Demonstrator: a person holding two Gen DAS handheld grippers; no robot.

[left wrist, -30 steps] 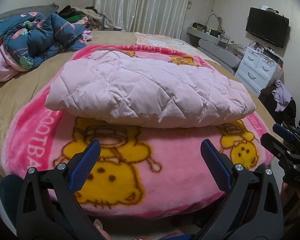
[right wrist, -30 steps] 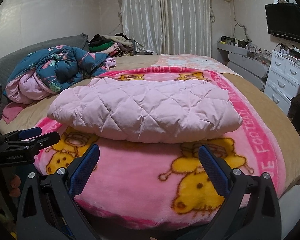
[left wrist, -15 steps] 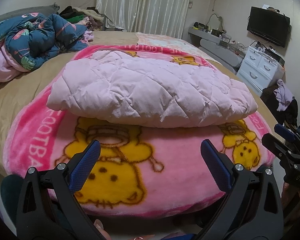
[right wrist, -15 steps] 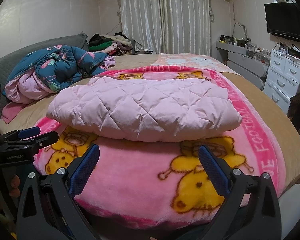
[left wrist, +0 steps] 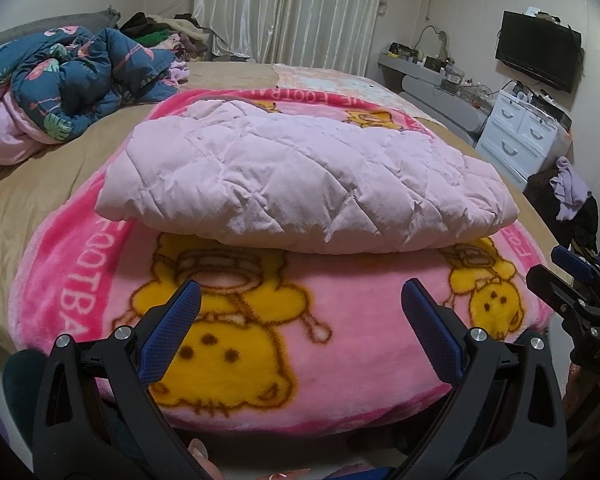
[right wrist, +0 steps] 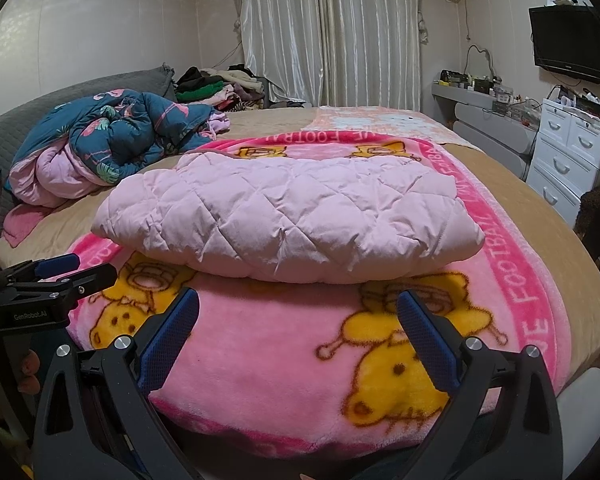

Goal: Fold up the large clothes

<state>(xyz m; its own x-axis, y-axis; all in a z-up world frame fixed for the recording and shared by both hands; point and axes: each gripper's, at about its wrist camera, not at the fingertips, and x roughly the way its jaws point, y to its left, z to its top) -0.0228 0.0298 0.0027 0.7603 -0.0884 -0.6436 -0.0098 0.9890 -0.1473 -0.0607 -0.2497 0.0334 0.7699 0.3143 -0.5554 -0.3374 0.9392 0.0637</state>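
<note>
A pale pink quilted garment (left wrist: 300,184) lies folded into a thick bundle on a pink cartoon blanket (left wrist: 260,340) on the bed. It also shows in the right wrist view (right wrist: 292,220), on the same blanket (right wrist: 280,360). My left gripper (left wrist: 300,308) is open and empty, held near the bed's front edge, short of the garment. My right gripper (right wrist: 298,312) is open and empty, likewise short of the garment. The right gripper shows at the right edge of the left wrist view (left wrist: 572,276). The left gripper shows at the left edge of the right wrist view (right wrist: 60,276).
A crumpled blue floral duvet (right wrist: 116,136) lies at the bed's back left, with a pile of clothes (right wrist: 220,88) behind it. White drawers (right wrist: 564,152) and a wall TV (right wrist: 572,44) stand to the right. Dark clothes (left wrist: 568,204) hang right of the bed.
Both grippers have drifted very slightly; the garment and blanket lie as before. Both stay open.
</note>
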